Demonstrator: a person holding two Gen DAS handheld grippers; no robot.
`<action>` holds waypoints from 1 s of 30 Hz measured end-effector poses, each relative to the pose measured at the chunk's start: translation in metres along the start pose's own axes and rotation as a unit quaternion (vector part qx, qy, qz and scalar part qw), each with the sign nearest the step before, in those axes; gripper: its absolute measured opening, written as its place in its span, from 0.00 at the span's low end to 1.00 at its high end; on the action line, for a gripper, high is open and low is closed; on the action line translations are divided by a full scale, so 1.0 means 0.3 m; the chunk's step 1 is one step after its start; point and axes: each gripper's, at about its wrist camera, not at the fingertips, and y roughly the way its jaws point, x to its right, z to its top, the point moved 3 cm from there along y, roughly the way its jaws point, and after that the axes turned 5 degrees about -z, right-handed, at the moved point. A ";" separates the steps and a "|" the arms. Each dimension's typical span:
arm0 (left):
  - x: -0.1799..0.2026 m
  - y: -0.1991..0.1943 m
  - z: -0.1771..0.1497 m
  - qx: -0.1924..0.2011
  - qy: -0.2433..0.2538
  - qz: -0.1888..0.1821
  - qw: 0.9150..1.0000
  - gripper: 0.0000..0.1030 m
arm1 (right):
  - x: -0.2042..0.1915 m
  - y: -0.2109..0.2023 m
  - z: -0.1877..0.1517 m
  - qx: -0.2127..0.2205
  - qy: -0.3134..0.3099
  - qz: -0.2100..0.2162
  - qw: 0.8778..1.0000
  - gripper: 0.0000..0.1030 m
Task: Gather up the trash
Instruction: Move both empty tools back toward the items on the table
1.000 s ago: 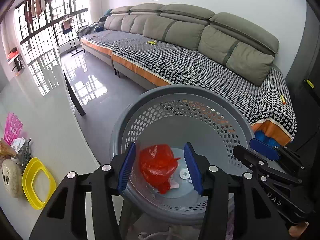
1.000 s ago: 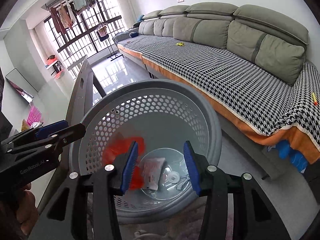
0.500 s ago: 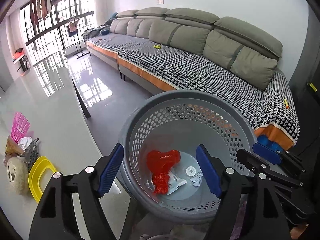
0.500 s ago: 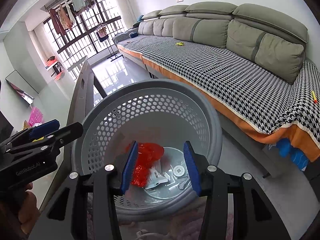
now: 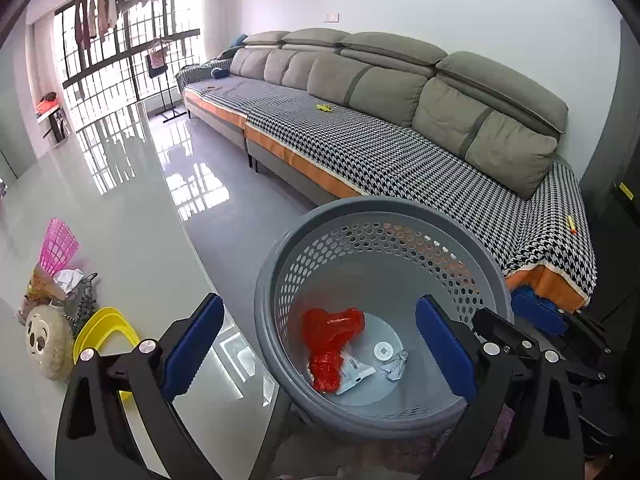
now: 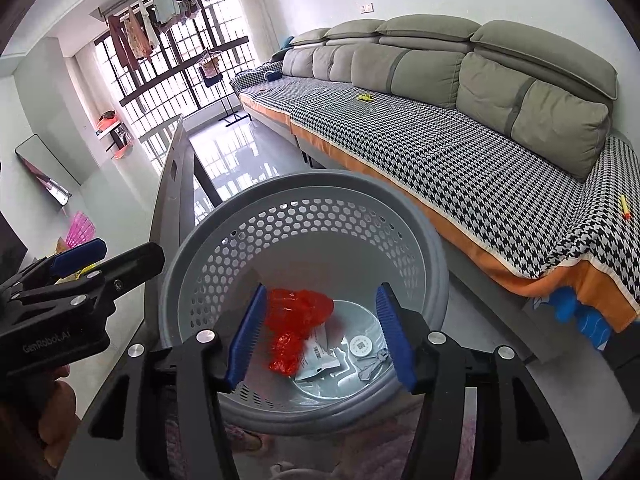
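Note:
A grey perforated basket point(image 5: 380, 204) point(image 6: 304, 180) stands below both grippers. On its bottom lie a crumpled red plastic bag point(image 5: 330, 340) point(image 6: 296, 320) and a white wrapper point(image 5: 354, 372) point(image 6: 316, 356). My left gripper point(image 5: 320, 342) hangs over the basket's near rim, its blue pads spread very wide and still opening, with nothing between them. Over the same rim my right gripper point(image 6: 320, 336) is also opening, and its pads hold nothing. Each gripper shows at the edge of the other's view: the left gripper point(image 6: 80, 264) and the right gripper point(image 5: 536, 316).
A glossy white table point(image 5: 132, 248) at left carries a yellow tray point(image 5: 104, 328), a plush face point(image 5: 44, 344), crumpled litter point(image 5: 66, 280) and a pink basket point(image 5: 60, 244). A long grey sofa point(image 5: 400, 148) with a houndstooth cover runs behind. Shiny floor lies between.
The left gripper let go of the red bag, which dropped to the basket's bottom. Its jaws spread wide and it drew back and up. The right jaws widened a little.

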 end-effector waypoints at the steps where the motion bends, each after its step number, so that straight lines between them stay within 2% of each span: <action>1: -0.006 -0.008 -0.001 0.002 -0.002 0.000 1.000 0.93 | -0.007 -0.005 0.000 0.001 -0.002 0.000 1.000 0.53; 9: -0.075 -0.079 -0.009 0.020 -0.020 0.014 0.999 0.93 | -0.078 -0.034 0.003 0.008 -0.023 0.011 1.000 0.55; 16: -0.178 -0.163 -0.028 0.040 -0.049 0.040 0.997 0.94 | -0.186 -0.040 0.016 0.013 -0.049 0.032 0.998 0.55; 22: -0.310 -0.233 -0.061 0.051 -0.083 0.077 0.992 0.94 | -0.314 -0.043 0.016 0.015 -0.081 0.057 0.995 0.55; 30: -0.489 -0.312 -0.102 0.062 -0.123 0.151 0.979 0.94 | -0.509 -0.042 0.014 0.013 -0.127 0.096 0.987 0.56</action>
